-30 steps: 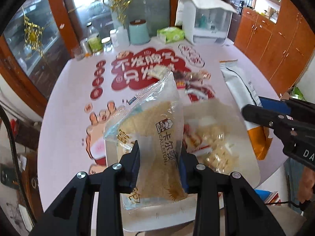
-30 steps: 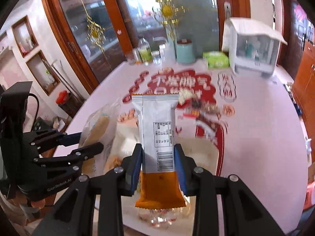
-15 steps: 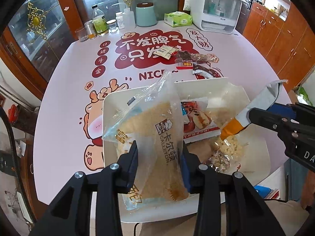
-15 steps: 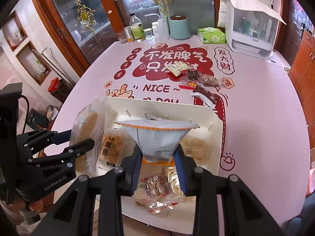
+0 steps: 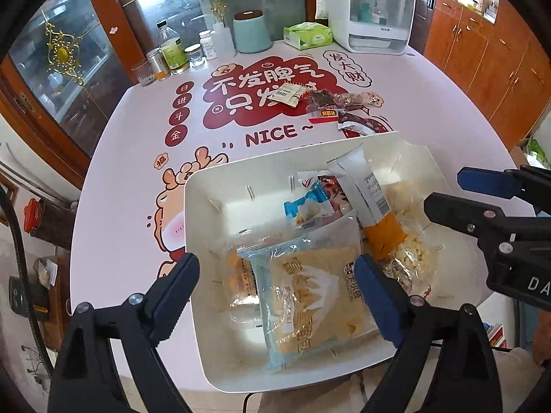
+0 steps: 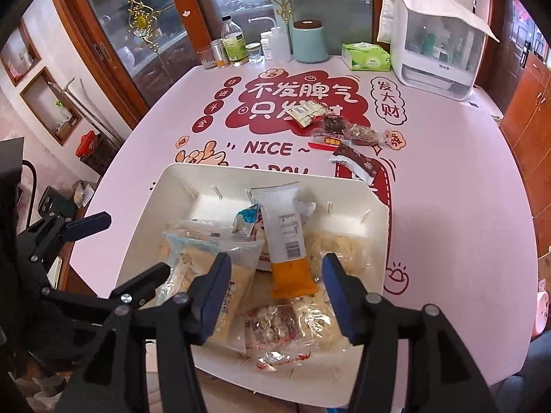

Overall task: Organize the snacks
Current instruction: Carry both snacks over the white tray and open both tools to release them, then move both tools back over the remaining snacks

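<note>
A white tray (image 5: 206,227) (image 6: 347,189) stands at the table's near edge and holds several snack packs. A clear bag of yellow crackers (image 5: 310,296) (image 6: 210,261) lies in its near left part. A white and orange packet (image 5: 373,206) (image 6: 287,241) lies across the middle. My left gripper (image 5: 275,296) is open above the cracker bag and holds nothing. My right gripper (image 6: 275,292) is open above the orange packet's end and holds nothing. Several small wrapped snacks (image 5: 327,105) (image 6: 337,130) lie loose on the table beyond the tray.
At the far edge stand a teal canister (image 5: 251,32), bottles and jars (image 5: 172,51), a green tissue pack (image 5: 308,36) and a white appliance (image 5: 368,10). The table is pink with red print (image 6: 447,206). Wooden cabinets line the right.
Both grippers opened. The cracker bag dropped from my left gripper into the tray and the white and orange packet dropped from my right gripper into the tray.
</note>
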Demonstrator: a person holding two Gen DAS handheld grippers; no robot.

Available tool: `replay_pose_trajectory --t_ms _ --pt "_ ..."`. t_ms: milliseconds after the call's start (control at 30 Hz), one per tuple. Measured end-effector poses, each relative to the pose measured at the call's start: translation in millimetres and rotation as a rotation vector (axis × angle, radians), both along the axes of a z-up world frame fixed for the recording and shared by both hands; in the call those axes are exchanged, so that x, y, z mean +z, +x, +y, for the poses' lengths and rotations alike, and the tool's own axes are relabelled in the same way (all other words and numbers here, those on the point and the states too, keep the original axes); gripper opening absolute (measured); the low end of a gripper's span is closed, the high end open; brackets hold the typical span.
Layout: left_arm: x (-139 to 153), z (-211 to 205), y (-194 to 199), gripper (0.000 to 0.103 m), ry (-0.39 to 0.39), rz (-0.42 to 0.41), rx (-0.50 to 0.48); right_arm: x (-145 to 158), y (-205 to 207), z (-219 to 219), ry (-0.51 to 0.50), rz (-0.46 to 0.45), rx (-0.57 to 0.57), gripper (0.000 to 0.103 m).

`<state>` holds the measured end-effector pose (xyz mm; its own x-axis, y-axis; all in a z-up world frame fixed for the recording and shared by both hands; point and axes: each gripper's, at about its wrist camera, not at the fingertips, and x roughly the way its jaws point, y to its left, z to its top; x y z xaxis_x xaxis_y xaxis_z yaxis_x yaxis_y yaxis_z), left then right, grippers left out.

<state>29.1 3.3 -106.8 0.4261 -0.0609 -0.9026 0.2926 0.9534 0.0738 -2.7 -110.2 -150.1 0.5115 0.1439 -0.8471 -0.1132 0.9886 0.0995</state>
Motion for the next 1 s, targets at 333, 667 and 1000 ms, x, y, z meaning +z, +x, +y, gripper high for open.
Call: replay_pose_trajectory --t_ms 333,667,1000 --pt "-1 -2 0 0.091 0.007 -0.003 0.000 0 1 0 0.000 0.004 0.004 0.056" --pt "0 -8 0 0.091 0.027 -0.021 -0.011 -2 1 -2 0.010 0.009 0.003 0.056" --pt "6 -5 13 0.091 0.041 -0.053 0.006 -1 7 -12 0.018 0.000 -0.001 0.056"
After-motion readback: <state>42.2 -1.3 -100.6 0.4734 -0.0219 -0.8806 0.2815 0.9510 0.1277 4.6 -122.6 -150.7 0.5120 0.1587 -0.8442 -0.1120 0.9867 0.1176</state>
